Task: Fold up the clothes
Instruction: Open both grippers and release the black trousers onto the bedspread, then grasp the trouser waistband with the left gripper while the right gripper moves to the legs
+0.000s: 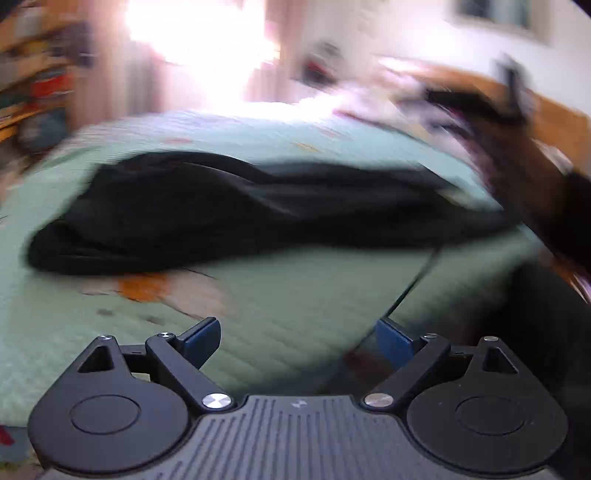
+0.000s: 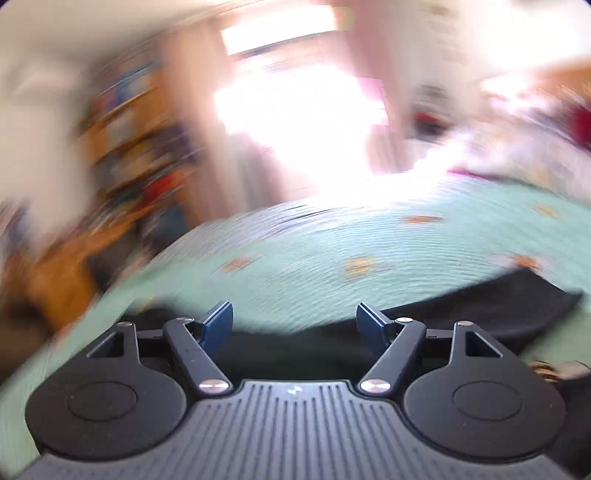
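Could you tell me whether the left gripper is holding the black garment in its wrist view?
No, the left gripper has its fingers apart over the green bedspread, and the black garment lies farther off, untouched.

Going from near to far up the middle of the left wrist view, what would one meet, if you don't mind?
Left tool → green bedspread → black garment → more bedspread → bright window.
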### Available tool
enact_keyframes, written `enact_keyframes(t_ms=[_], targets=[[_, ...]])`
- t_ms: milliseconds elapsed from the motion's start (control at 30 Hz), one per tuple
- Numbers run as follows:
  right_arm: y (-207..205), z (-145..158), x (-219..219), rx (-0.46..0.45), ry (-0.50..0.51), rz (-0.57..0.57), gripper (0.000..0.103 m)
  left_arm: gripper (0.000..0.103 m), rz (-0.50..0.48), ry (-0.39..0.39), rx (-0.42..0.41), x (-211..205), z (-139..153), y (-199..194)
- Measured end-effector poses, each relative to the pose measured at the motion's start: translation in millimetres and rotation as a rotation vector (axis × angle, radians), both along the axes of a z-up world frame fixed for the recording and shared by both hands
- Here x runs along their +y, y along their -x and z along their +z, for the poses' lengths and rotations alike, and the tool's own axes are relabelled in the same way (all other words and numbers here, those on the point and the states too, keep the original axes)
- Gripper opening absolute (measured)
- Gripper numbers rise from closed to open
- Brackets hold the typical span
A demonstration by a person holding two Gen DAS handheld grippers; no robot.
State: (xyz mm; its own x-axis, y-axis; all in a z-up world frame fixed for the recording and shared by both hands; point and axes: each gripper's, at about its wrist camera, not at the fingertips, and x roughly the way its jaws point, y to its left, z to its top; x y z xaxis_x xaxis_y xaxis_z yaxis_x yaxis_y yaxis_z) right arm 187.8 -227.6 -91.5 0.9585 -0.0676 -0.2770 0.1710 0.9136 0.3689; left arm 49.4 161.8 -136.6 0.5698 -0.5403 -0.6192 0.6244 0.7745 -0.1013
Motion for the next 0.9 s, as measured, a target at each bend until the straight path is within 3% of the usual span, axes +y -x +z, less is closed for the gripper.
enact_keyframes(t_ms=[67,100,200,300,367,467,700,867,900], targets=[[3.1,3.6,-35.5,-0.027,-0.089,-0.068,0.075,0.095,0.034,0.029,-0.031,7.2,6.2,10.4],[7.5,3.5,-51.6,-0.04,-0.138,-0.072,0.075,0.1,0.096,0.047,-0.057,15.3,9.0,10.9],[26.9,-6.6,-72.0,-0.053,-0.262,0.016,0.075,0.102,0.363,0.179,-0.089,49.2,13.0,-2.7],[48.8,-24.7,-57.7,-0.01,-0.238,0.092,0.075,0.102,0.608,0.467,-0.024,95.6,5.0,-40.0],[57.5,-37.4,-43.0,0.047,-0.22,0.147,0.075,0.102,0.704,0.574,0.019,112.5,-6.2,-68.5],[69.6,-59.6,-27.1,0.138,-0.232,0.184,0.075,0.102,0.791,0.586,0.066,123.7,-25.0,-115.4],[71.0,-64.5,-21.5,0.186,-0.214,0.198,0.075,0.101,0.954,0.666,0.225,146.9,-62.8,-200.5],[63.8,-80.4,-20.6,0.249,-0.22,0.184,0.075,0.102,1.013,0.688,0.262,158.2,-71.6,-251.0],[62.7,-83.4,-19.6,0.261,-0.216,0.183,0.075,0.097,1.015,0.681,0.258,158.3,-70.9,-258.4]])
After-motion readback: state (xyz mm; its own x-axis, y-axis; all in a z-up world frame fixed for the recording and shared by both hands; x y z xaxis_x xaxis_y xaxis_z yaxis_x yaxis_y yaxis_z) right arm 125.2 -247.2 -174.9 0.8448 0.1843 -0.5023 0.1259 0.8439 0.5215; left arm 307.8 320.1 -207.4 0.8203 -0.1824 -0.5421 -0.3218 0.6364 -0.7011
